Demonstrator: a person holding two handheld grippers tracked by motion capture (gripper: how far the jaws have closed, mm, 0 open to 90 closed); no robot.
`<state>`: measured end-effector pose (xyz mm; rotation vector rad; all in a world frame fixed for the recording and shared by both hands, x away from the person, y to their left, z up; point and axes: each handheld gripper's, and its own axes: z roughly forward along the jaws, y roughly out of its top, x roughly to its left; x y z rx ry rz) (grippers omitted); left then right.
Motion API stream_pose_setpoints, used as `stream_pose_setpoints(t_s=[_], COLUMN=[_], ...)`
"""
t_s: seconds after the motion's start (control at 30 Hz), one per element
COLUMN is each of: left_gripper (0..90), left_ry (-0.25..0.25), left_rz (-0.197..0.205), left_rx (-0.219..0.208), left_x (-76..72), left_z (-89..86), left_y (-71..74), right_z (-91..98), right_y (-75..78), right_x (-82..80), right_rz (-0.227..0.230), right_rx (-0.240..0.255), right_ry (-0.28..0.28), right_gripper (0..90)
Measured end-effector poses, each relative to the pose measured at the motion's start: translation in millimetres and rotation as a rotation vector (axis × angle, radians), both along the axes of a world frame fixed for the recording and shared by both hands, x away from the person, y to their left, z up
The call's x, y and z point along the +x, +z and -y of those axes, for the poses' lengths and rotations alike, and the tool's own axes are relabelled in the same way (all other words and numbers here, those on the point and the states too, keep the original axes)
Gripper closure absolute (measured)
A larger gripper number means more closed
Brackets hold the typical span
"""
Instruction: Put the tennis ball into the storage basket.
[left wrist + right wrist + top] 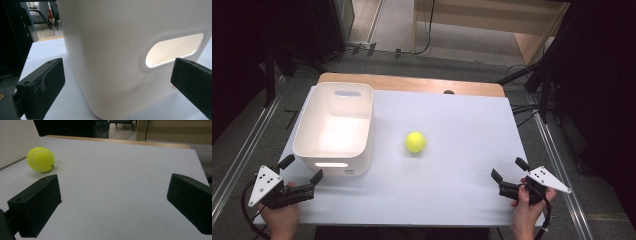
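Tennis ball (415, 142) sits dead centre of the white table (452, 190), loose, nothing touching it. Bright yellow-green felt, fuzzy nap, a pale curved seam across the face, and a small dark print mark low on its side in the right gripper view (40, 159). It casts a soft shadow underneath and rests flat on the surface.

White plastic bin (334, 129) is at the ball's 9 o'clock, near but with a clear gap. It's open-topped, with rounded corners and an oval handle slot in each end wall. Inside nothing visible.

Left gripper (301, 169) is at the table's 7 o'clock corner, jaws spread wide and nothing between them. In the left gripper view (117, 82) they frame the bin's near end wall and its handle slot (175, 50), close up but not in contact.

Right gripper (509, 169) is at the table's 5 o'clock, also spread wide and holding nothing. From it the ball lies around 10 o'clock, well apart. Its own view (112, 202) has bare table between the jaws, the ball off to the upper left, and a strip of the bin wall behind it.

Both grippers are held by hands low over the table's near edge.
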<state>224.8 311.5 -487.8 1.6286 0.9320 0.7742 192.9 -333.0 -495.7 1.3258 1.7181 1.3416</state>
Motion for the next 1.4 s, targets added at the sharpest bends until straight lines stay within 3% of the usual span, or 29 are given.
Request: stream_pose_setpoints(t_s=[0.17, 1.4], left_gripper=[0.0, 0.0], left_ry=[0.0, -0.002], left_rz=[0.003, 0.004], left_rx=[0.017, 0.017], left_x=[-0.2, -0.5], left_z=[1.8, 1.8], left_y=[-0.2, -0.1], right_z=[-5.4, -60.4], right_y=[7.1, 44.9], right_x=[7.5, 58.4], right_rz=[-0.016, -0.028], right_rx=[-0.014, -0.104], right_ry=[0.031, 0.21], right_gripper=[0.0, 0.0])
